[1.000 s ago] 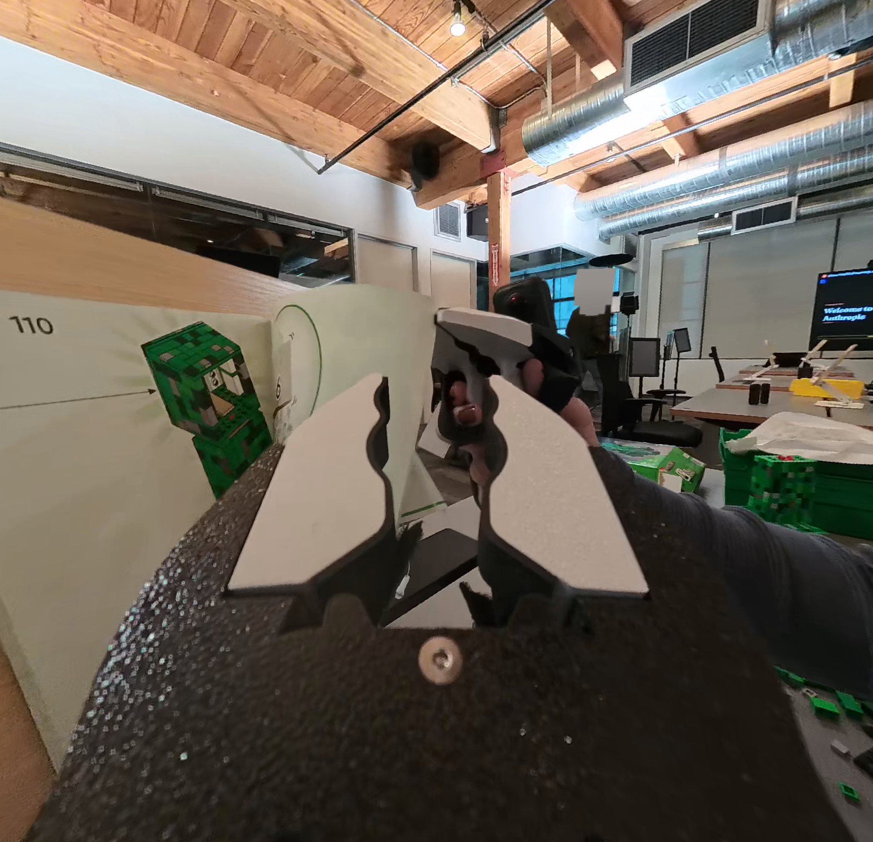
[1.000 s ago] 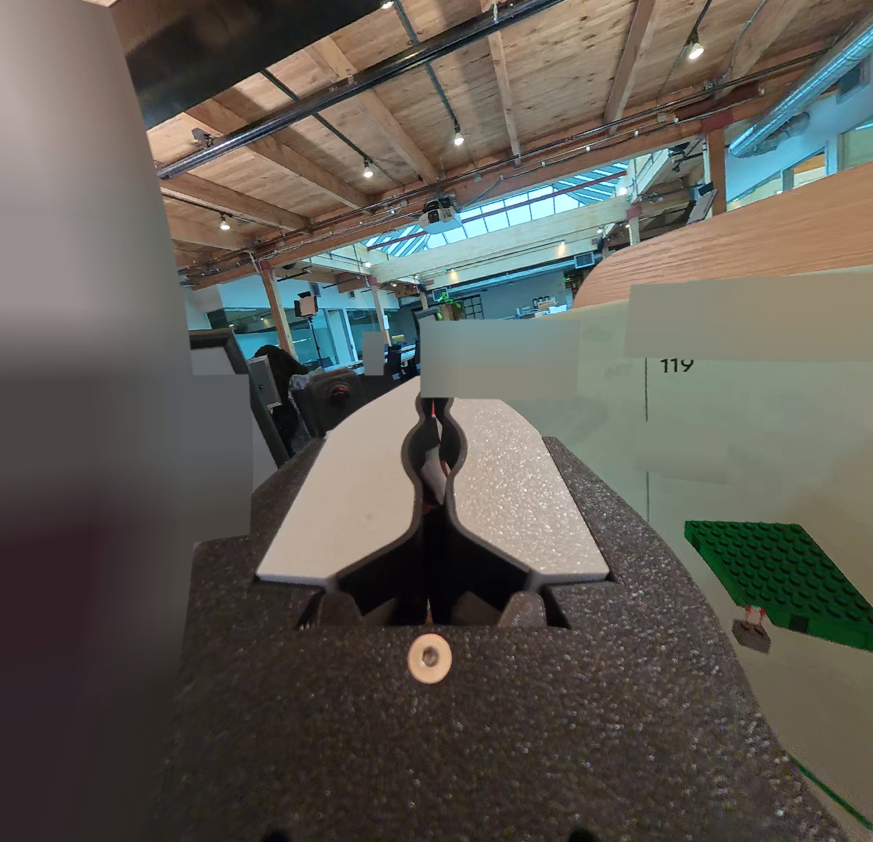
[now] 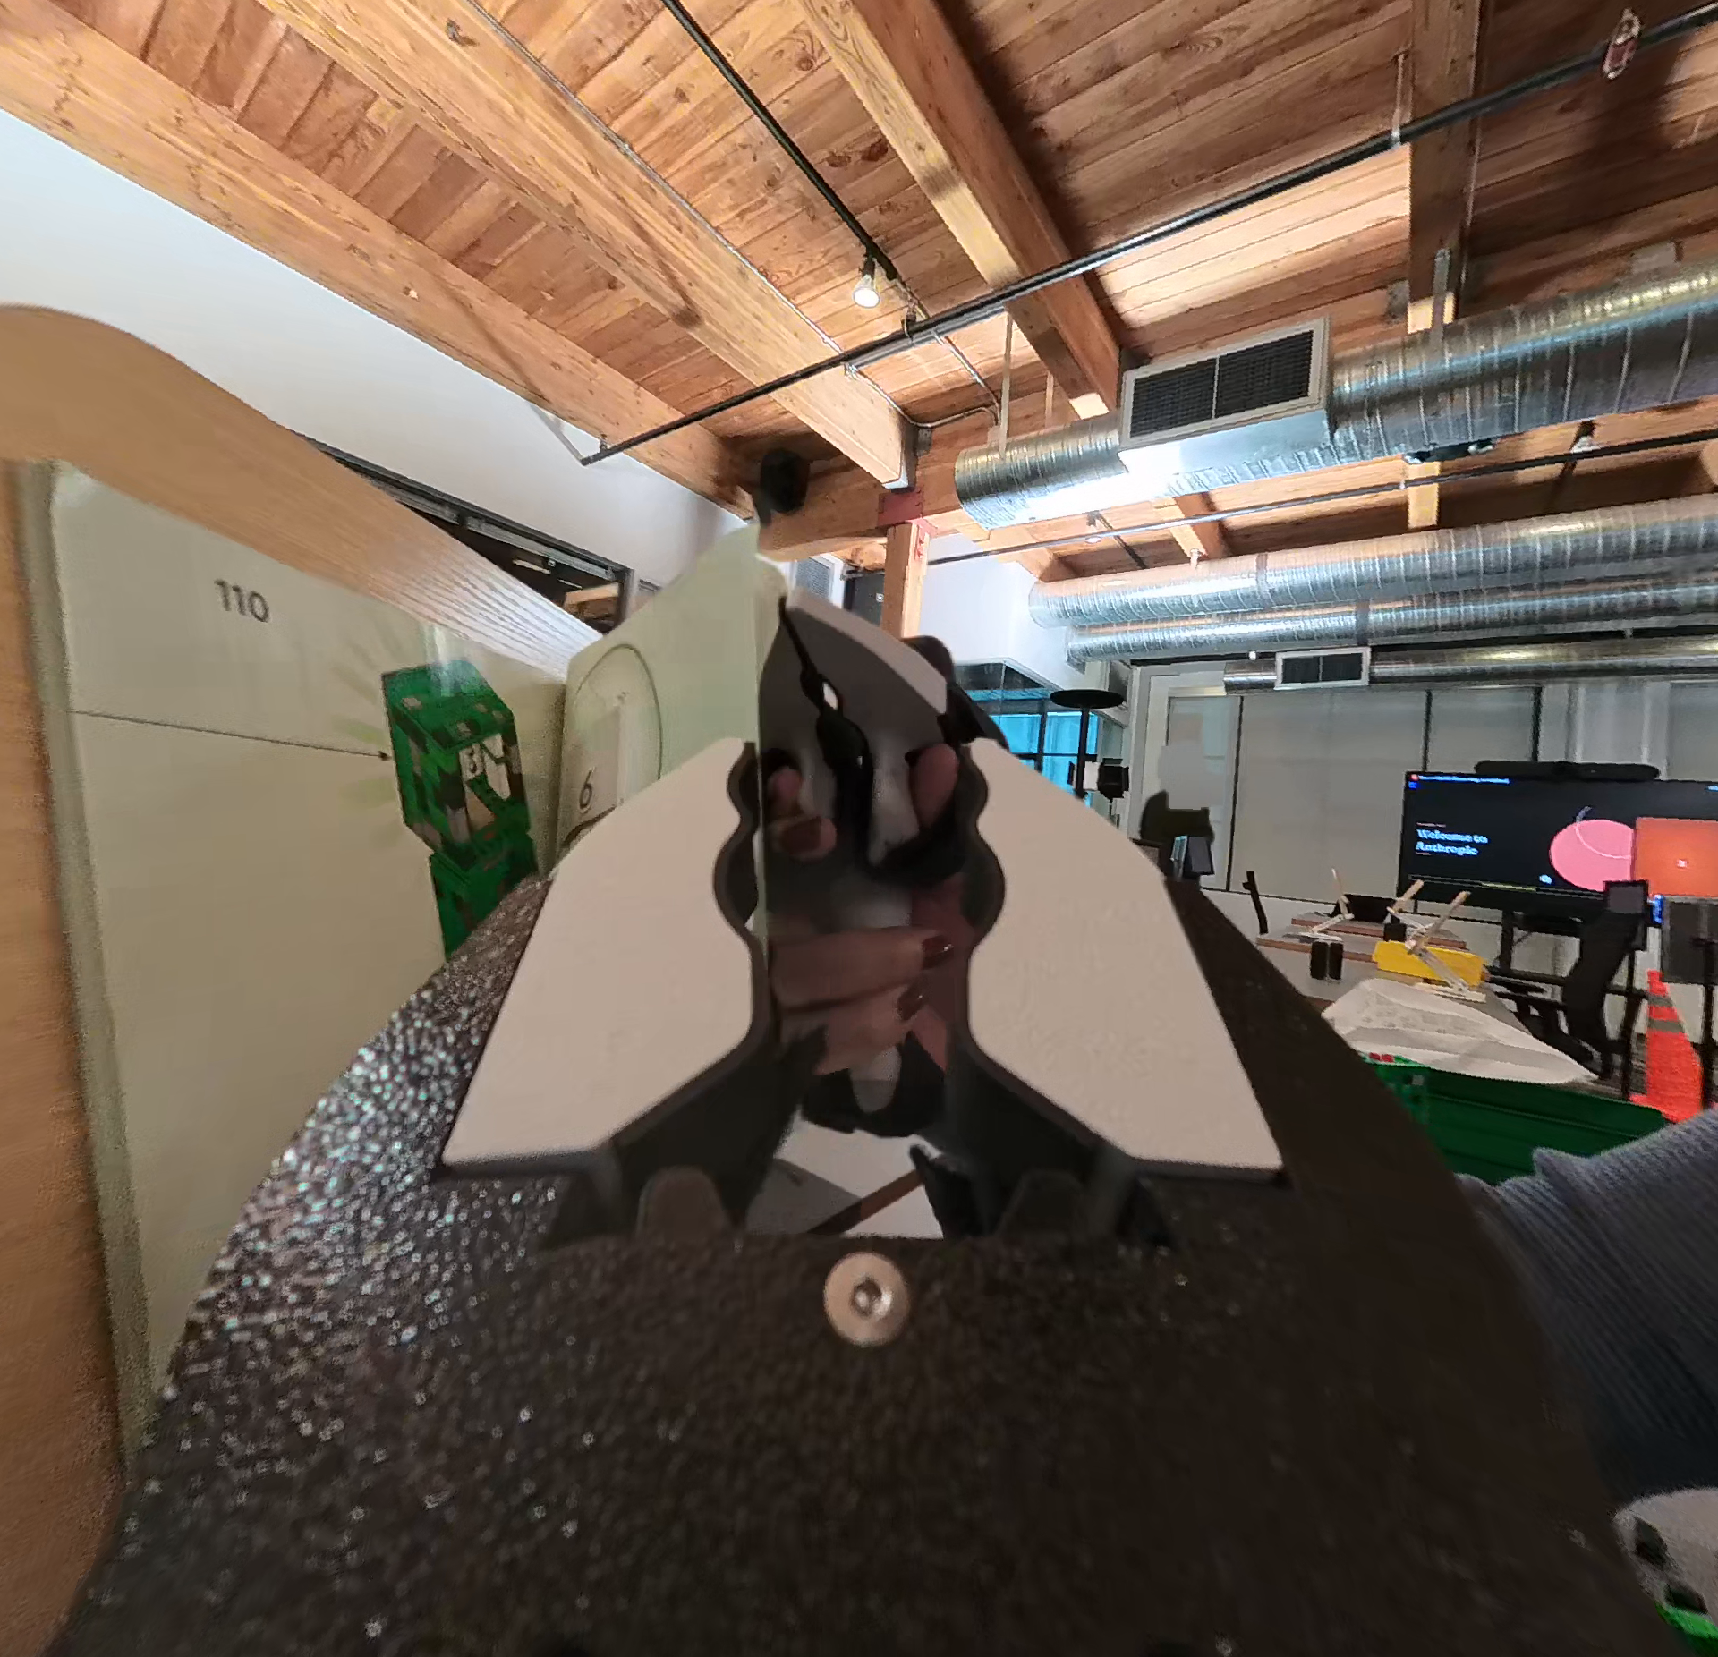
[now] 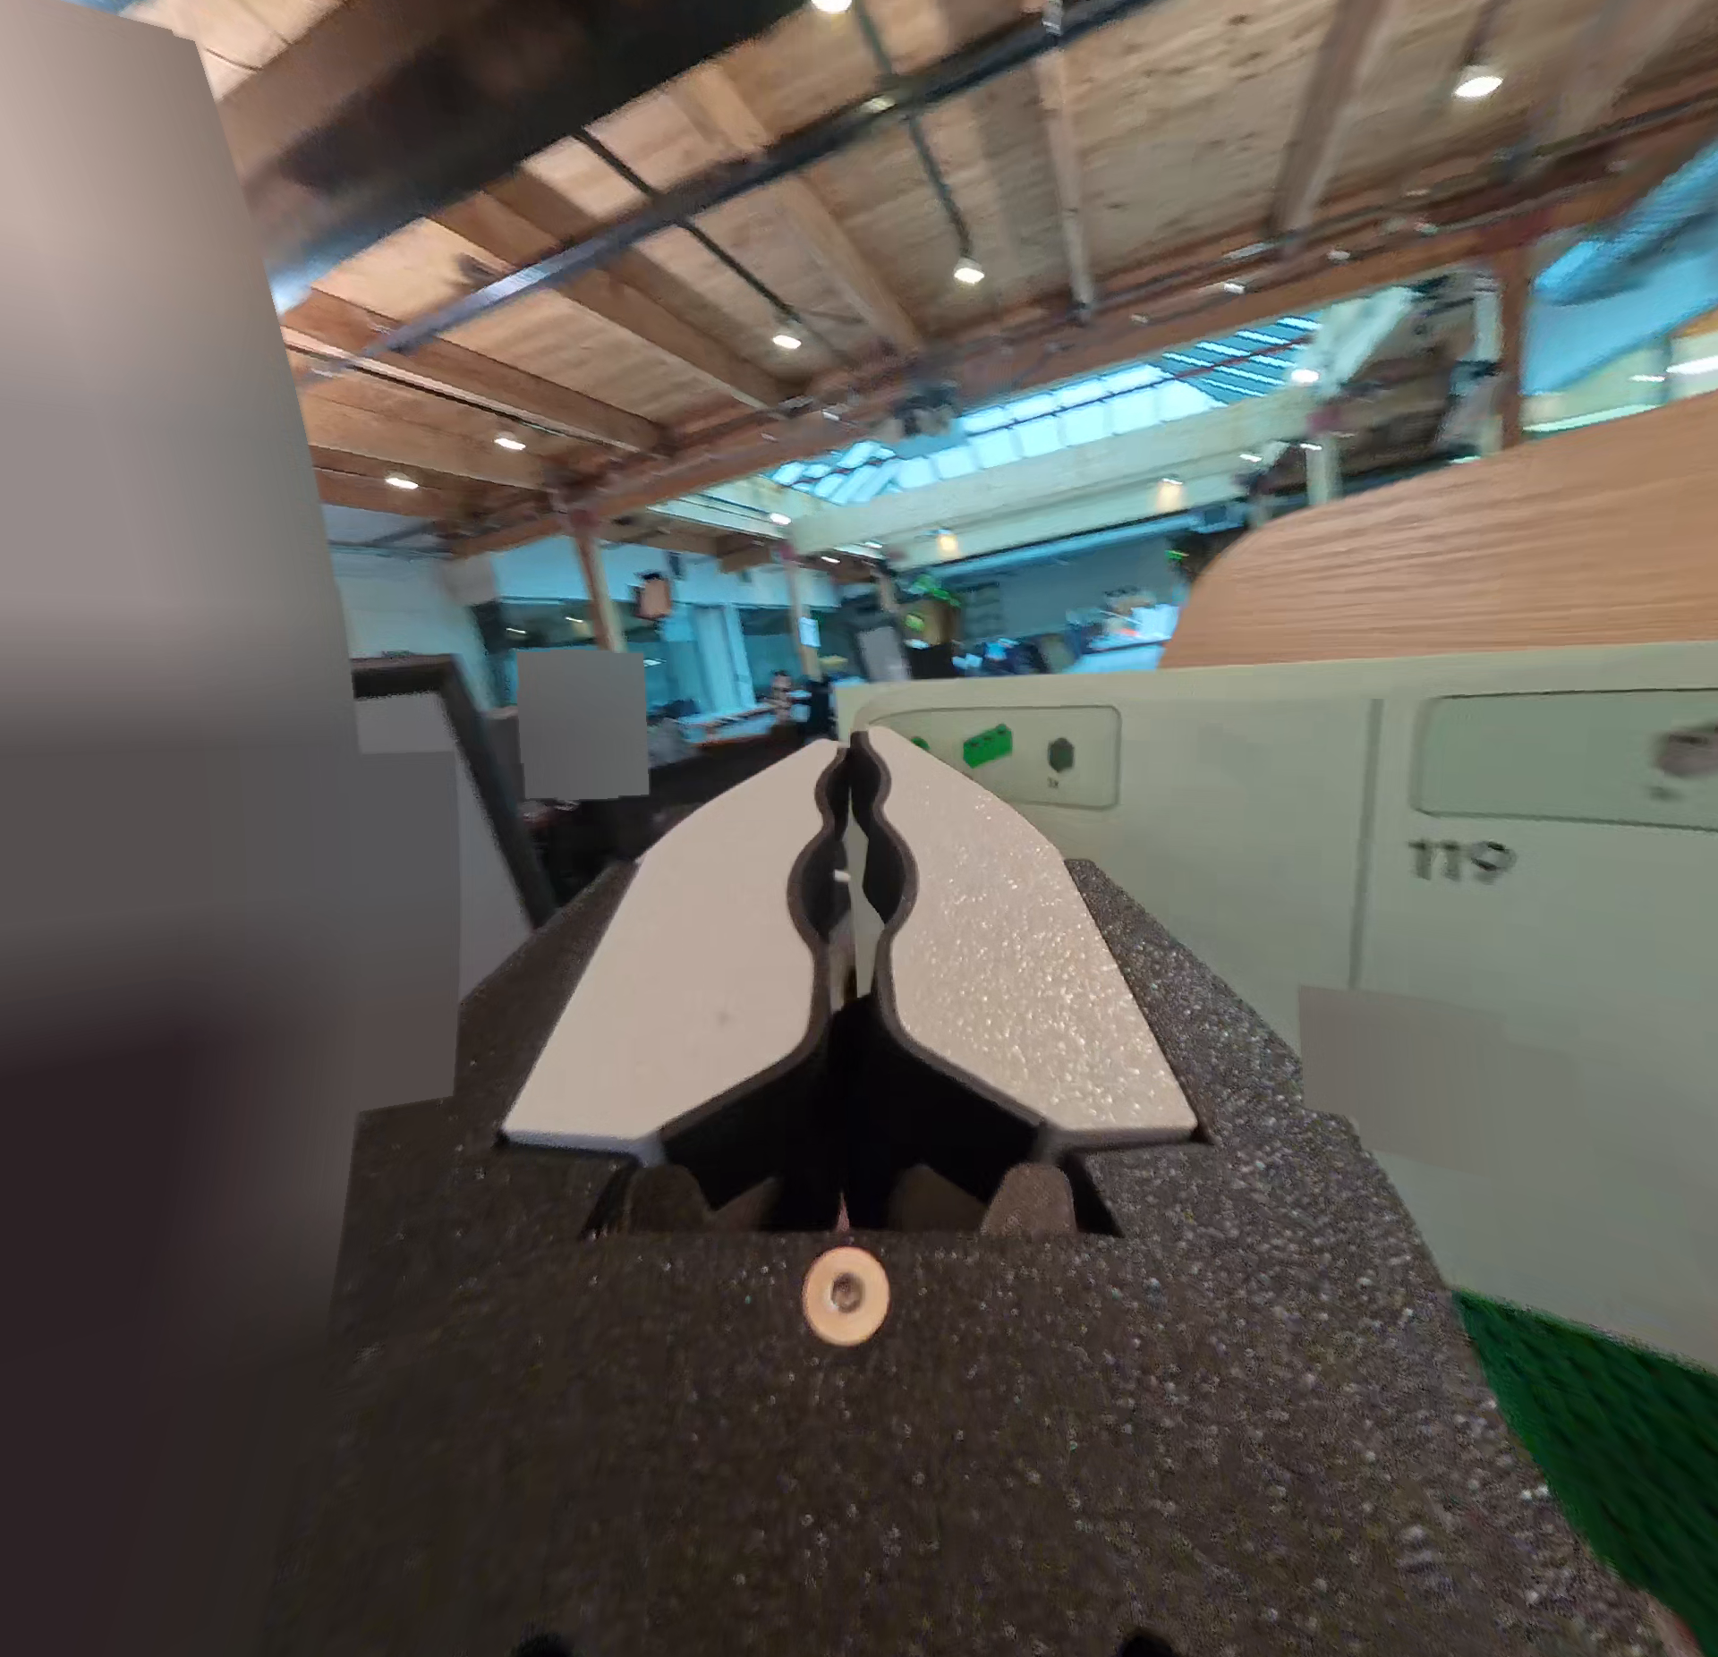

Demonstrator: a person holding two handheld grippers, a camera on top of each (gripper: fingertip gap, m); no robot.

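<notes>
An open instruction booklet lies before me; its left page [image 3: 232,869] shows a green block figure [image 3: 455,794]. One page [image 3: 669,683] stands lifted, and its edge runs through the gap of my left gripper [image 3: 860,757]. The left gripper's jaws stand apart and hold nothing. My right gripper [image 4: 851,748] is shut on the thin edge of that lifted page [image 4: 1301,915]. It also shows in the left wrist view [image 3: 865,673], held by a hand [image 3: 855,980] just beyond the left fingertips. A printed green baseplate [image 4: 1627,1445] is at lower right.
A wooden tabletop [image 3: 279,497] lies under the booklet. At right stand green bins [image 3: 1534,1120], an orange cone [image 3: 1673,1055], a far table with a yellow item [image 3: 1422,962] and a dark screen [image 3: 1562,836]. A sleeve [image 3: 1627,1287] crosses lower right. The left gripper's tips are roughly 4 centimetres from the right gripper's.
Both views have tilted upward. The right gripper, still shut on the page, now sits straight ahead between the left fingers, with the page stood more upright.
</notes>
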